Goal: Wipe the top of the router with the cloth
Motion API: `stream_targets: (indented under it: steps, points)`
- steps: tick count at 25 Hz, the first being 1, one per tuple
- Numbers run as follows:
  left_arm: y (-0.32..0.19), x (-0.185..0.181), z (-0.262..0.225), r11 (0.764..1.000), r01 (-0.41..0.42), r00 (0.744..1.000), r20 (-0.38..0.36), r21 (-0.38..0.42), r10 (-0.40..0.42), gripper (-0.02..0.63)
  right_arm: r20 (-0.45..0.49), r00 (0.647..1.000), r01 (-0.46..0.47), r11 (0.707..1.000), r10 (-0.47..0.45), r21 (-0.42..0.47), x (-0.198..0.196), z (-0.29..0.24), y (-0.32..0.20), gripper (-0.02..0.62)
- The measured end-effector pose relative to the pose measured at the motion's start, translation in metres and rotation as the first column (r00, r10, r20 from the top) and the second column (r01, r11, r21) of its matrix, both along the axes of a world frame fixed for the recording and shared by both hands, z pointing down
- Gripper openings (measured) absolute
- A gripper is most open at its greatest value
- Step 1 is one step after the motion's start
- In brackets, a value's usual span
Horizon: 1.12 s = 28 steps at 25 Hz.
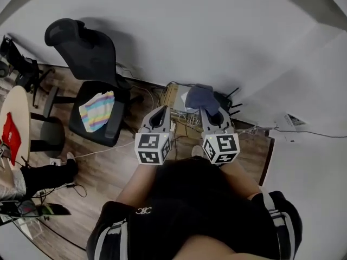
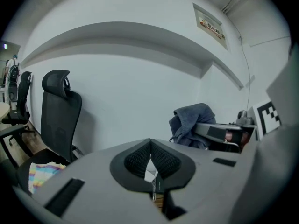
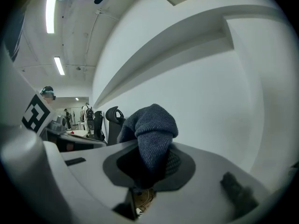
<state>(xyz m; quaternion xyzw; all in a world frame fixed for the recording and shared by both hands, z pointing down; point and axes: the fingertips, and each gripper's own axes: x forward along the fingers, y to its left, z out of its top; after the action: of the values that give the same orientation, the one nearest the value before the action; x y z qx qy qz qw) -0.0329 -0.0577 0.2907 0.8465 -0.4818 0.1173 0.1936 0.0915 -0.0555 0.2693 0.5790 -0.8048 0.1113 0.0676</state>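
**Here, cloth in the right jaws by the router**

The right gripper [image 1: 209, 111] is clamped on the blue-grey cloth [image 1: 200, 97]. The cloth bunches up out of its jaws, just left of the black router [image 1: 223, 102] and overlapping it; contact cannot be told. Further left of the router, the left gripper [image 1: 161, 112] has its jaws pressed together, empty.

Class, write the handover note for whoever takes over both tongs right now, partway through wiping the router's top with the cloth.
Left tongs: shut, nothing between them.
Right tongs: shut on the blue-grey cloth, which bunches up above the jaws.
Router: black, antennas showing, by the wall among cables, just right of the cloth in the head view.
Done: cloth is in grip.
Left: lower the cloth onto the router top and wipe; no contact shows yet.
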Motion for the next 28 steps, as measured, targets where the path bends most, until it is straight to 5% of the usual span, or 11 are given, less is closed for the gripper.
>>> stream_targets:
  steps: [7, 13, 21, 28]
  points:
    - [0.004, -0.006, 0.029, 0.99, 0.126, 0.992, 0.0, -0.069, -0.126, 0.012, -0.015, 0.992, 0.127, 0.988, -0.129, -0.083, -0.005, 0.029, -0.012, 0.06]
    - [0.025, -0.027, 0.085, 0.959, 0.222, 0.973, -0.028, -0.177, -0.231, 0.012, -0.004, 0.982, 0.182, 0.962, -0.187, -0.203, -0.016, 0.076, -0.024, 0.06]
    - [0.025, -0.057, 0.194, 0.925, 0.233, 0.969, -0.01, -0.299, -0.247, 0.012, 0.013, 0.991, 0.129, 0.929, -0.133, -0.347, -0.022, 0.176, -0.056, 0.06]
    - [-0.017, -0.041, 0.278, 0.93, 0.198, 0.978, 0.002, -0.31, -0.208, 0.012, 0.084, 0.996, 0.03, 0.882, 0.01, -0.47, 0.017, 0.273, -0.084, 0.06]
